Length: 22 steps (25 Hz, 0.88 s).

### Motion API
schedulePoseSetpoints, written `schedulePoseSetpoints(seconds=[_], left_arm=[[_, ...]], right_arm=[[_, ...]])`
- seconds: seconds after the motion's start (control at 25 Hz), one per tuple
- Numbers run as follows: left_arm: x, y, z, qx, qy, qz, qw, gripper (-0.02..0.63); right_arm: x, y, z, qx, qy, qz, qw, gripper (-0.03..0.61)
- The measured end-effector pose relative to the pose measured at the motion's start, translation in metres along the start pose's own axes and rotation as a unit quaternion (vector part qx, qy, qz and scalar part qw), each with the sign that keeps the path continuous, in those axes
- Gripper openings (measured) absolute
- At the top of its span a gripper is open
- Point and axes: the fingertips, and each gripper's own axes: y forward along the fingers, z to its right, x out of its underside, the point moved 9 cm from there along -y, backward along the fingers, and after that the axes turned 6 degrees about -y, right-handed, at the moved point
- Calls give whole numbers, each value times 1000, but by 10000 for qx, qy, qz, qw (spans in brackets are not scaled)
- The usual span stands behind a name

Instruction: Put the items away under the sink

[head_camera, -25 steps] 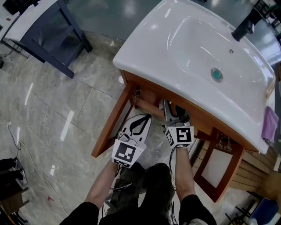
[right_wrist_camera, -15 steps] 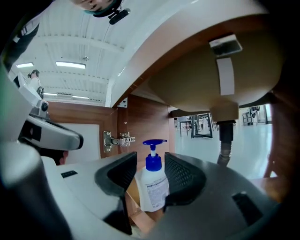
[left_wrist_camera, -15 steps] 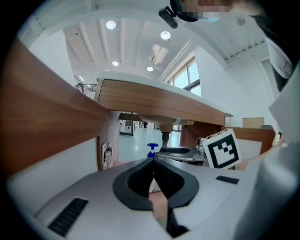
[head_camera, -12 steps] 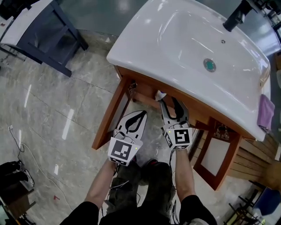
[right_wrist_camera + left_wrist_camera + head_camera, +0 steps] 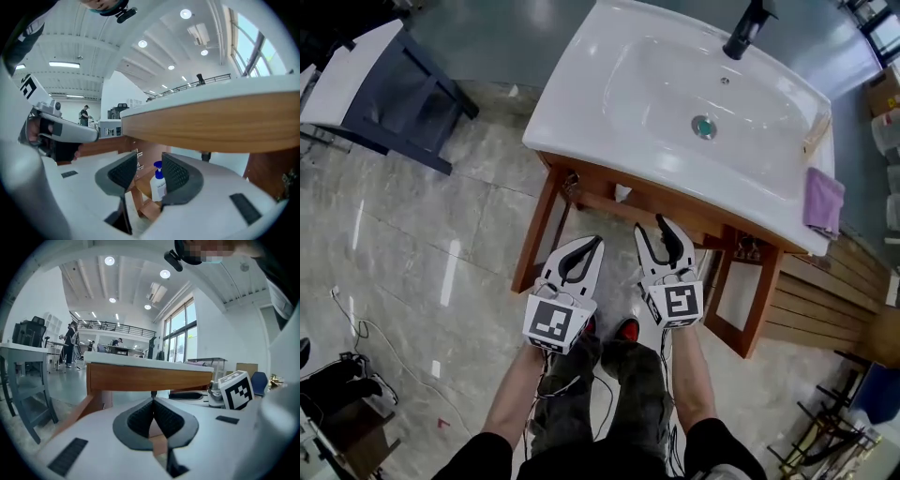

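Head view: white washbasin [image 5: 609,103] on wooden stand [image 5: 539,234], black faucet [image 5: 748,26] at rear, purple cloth [image 5: 823,202] on right rim; dark table [image 5: 384,84] well apart, upper left. Left gripper [image 5: 597,241] and right gripper [image 5: 652,225] side by side before stand.
Left gripper view: jaws clenched together, nothing between; stand's apron blocks view ahead.
Right gripper view: jaws released, just been opening; pump bottle [image 5: 158,183] seen through gap, upright under basin, clear of pads.
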Motion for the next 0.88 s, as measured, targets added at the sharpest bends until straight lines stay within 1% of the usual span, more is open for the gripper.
schedulePoseSetpoints(seconds=[0.2,0.4,0.6,0.72,0.88], left_arm=[[-45,-12,17,85,60,59,9999,6],[-94,-21,32,160,117,144,9997,6],[-149,-27,51,230,230,243,9992,6],[-177,-30,64,347,312,356,9983,6],[-214,-39,82,453,424,435,9971,6]], right_arm=[[-50,-26,2,121,99,3,9999,178],[-101,-46,9,276,124,109,9995,159],[-155,-63,21,401,77,229,9989,146],[-186,-76,29,535,40,341,9980,133],[-223,-98,37,722,-21,346,9968,107]])
